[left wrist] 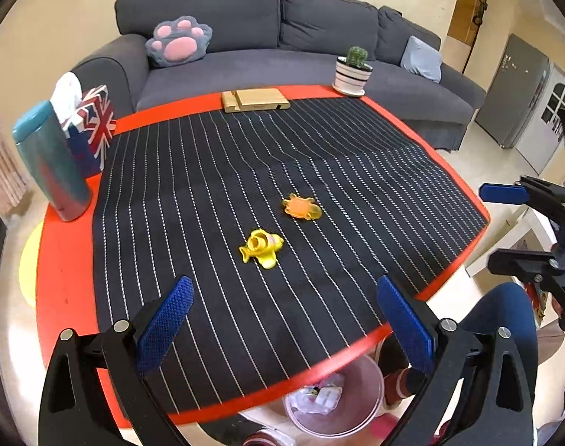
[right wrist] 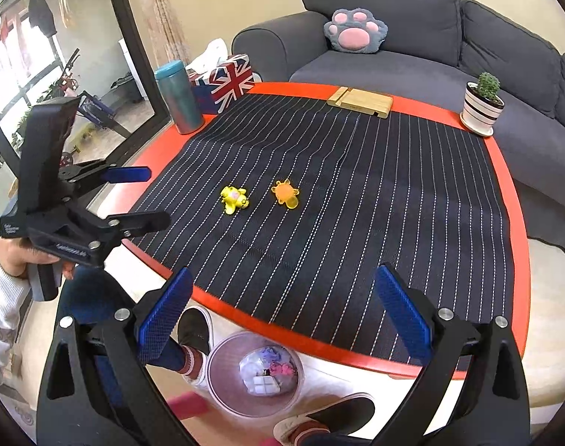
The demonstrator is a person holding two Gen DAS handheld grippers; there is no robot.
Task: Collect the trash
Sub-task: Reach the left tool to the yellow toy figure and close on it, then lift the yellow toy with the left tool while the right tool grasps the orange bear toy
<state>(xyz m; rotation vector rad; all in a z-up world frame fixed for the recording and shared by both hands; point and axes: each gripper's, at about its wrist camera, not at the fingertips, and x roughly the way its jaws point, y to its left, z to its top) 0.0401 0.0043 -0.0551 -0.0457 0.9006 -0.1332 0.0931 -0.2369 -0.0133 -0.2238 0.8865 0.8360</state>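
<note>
Grippers: left gripper and right gripper are both hanging spread and empty over the near table edge
Trash: yellow piece is lying ahead of the left fingers, orange piece just beside it, further ahead
Bin: clear bin is sitting below and behind the fingertips
Risk: small, flat pieces are likely slipping from the pads; striped cloth bunching if the tips are dragging
</note>
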